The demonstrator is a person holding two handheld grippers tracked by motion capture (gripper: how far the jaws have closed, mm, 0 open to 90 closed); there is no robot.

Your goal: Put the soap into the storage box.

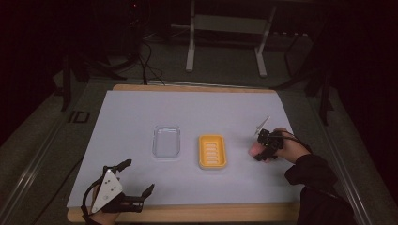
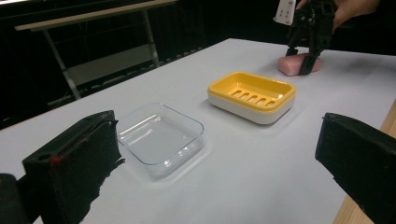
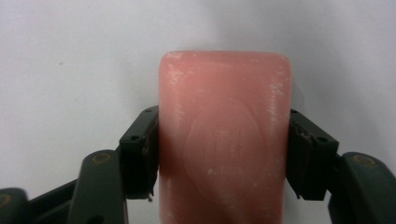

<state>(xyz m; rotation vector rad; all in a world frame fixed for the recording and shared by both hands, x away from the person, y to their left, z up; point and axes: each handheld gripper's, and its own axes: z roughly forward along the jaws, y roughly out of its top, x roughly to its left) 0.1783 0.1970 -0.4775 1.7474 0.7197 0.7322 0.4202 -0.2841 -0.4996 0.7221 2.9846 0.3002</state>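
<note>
While the left gripper (image 1: 133, 177) sat wide open at the near left edge of the white table (image 1: 197, 112), the right gripper (image 3: 223, 154) was clamped on both long sides of the pink rectangular soap bar (image 3: 224, 140), which lay on the table right of the yellow slotted plastic soap dish (image 1: 212, 151) and the clear square plastic tray (image 1: 166, 141).

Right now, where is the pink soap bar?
The pink soap bar lies on the white table cover at the right side, just right of the yellow soap dish, clamped between the jaws of the right gripper.
</note>
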